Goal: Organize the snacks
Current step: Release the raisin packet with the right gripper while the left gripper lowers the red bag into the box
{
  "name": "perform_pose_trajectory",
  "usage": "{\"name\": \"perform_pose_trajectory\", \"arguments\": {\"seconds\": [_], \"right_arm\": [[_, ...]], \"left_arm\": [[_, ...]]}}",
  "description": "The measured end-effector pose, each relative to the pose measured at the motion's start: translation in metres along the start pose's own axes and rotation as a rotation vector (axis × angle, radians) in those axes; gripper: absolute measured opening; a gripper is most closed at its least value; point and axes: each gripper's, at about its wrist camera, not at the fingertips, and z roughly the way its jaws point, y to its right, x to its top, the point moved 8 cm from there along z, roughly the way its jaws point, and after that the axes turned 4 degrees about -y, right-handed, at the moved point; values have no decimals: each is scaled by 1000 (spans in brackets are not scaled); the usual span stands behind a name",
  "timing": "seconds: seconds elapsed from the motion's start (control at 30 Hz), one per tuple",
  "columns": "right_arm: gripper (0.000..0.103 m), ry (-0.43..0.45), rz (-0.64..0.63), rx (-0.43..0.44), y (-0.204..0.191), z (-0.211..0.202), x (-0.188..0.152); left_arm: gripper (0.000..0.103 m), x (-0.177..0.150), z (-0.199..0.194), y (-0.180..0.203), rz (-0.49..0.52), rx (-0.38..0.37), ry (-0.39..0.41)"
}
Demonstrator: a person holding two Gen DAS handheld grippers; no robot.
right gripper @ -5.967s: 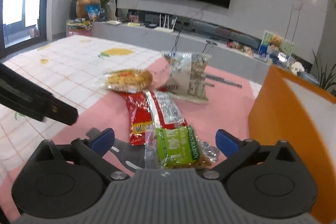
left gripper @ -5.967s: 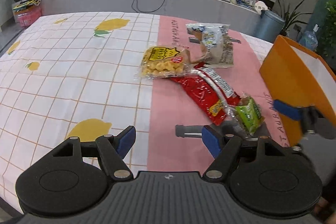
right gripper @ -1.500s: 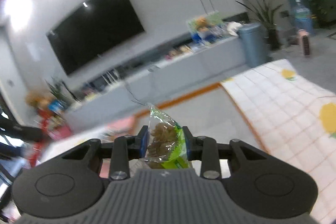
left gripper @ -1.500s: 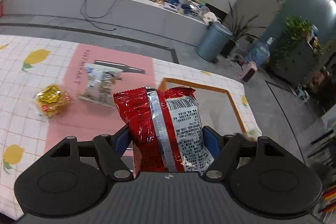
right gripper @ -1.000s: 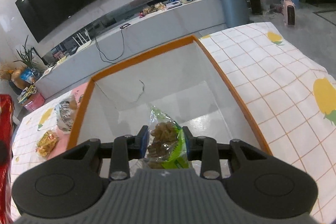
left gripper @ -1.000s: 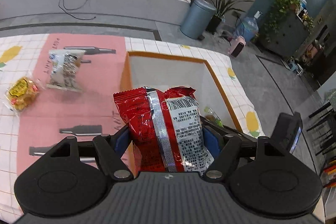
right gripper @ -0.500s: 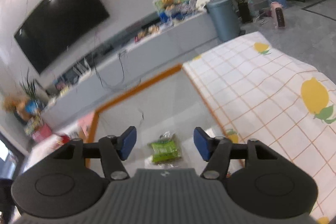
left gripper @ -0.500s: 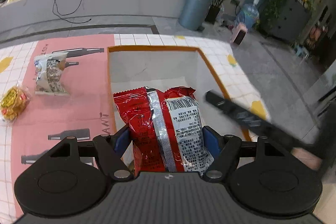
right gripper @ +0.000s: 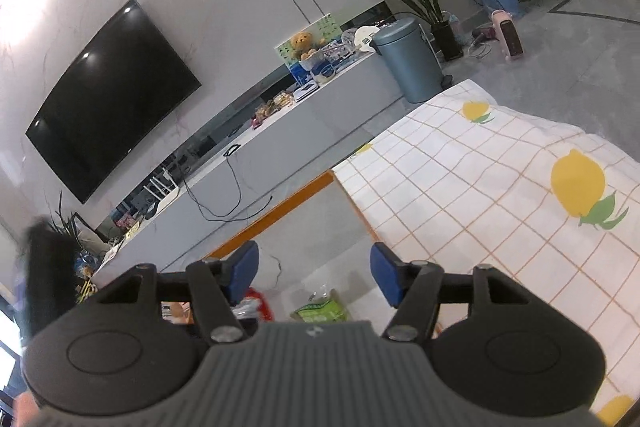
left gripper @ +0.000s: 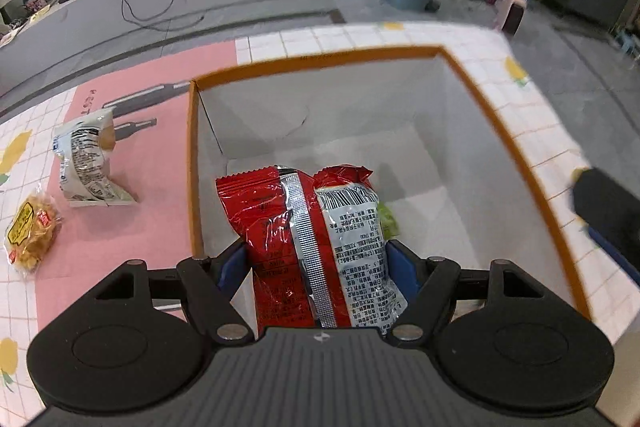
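Left wrist view: left gripper [left gripper: 318,261] clamps the red bag [left gripper: 312,247], box [left gripper: 516,155] beyond its fingers. Right gripper [right gripper: 314,273] is spread, empty, green pack [right gripper: 322,309] below.

Glossy crinkled foil red snack bag [left gripper: 308,247]; matt white-lined orange box [left gripper: 516,151]; cloth tablecloth [right gripper: 500,195].

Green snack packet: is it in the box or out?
In: green snack packet lies on the box floor, below the open right tool.

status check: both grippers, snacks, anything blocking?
Left gripper shut on red foil snack bag, over orange-rimmed white box. Right gripper open, empty. Green snack packet in box. Nothing blocking.
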Motion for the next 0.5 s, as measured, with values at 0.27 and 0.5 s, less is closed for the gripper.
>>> {"name": "perform_pose_trajectory", "arguments": {"seconds": [0.27,0.5], "right_arm": [[61,-8,-3,2,-3,2,-3],[62,-11,9,-9,-2,4,-3]], "left_arm": [[84,8,20,4,64,93,-33],[96,13,11,3,70,81,47]]}}
